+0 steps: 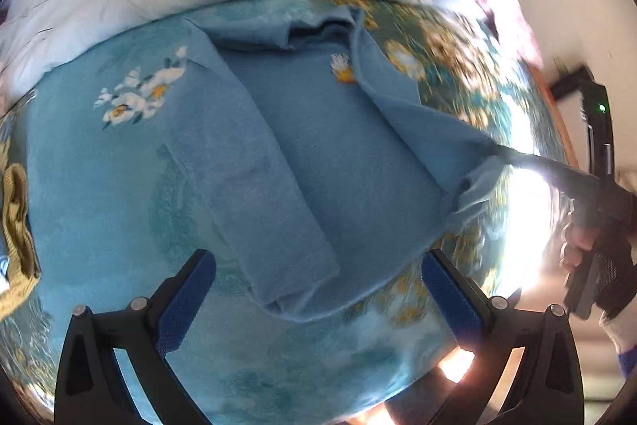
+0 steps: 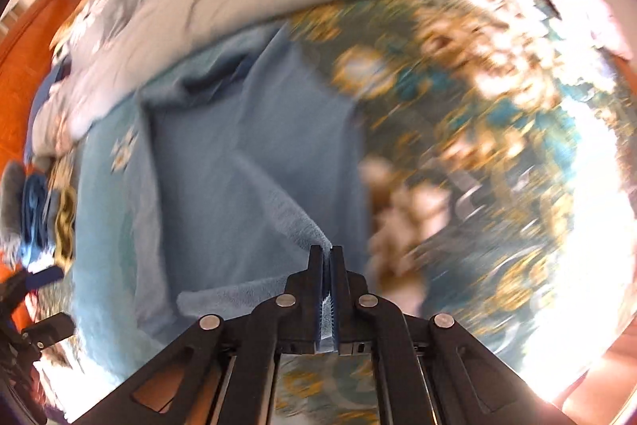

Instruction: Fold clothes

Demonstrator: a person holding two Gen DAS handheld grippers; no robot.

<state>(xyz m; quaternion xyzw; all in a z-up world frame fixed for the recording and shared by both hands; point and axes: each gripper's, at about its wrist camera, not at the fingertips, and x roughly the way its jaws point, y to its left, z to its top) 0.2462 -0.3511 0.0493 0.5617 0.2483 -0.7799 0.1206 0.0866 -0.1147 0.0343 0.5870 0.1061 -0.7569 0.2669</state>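
Blue fleece top lies on the bed, long axis running away from the wide-open, empty left claw, while the right claw, clamped on its right-side edge, needs to carry it leftward over the body.

The light-blue fleecy garment lies spread flat, left side seemingly folded inward, right edge lifted.

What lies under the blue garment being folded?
The blue garment lies on a teal floral bedspread, visible all around it. The right gripper pinches one lifted edge. Whatever lies beneath the garment's middle is covered and cannot be seen.
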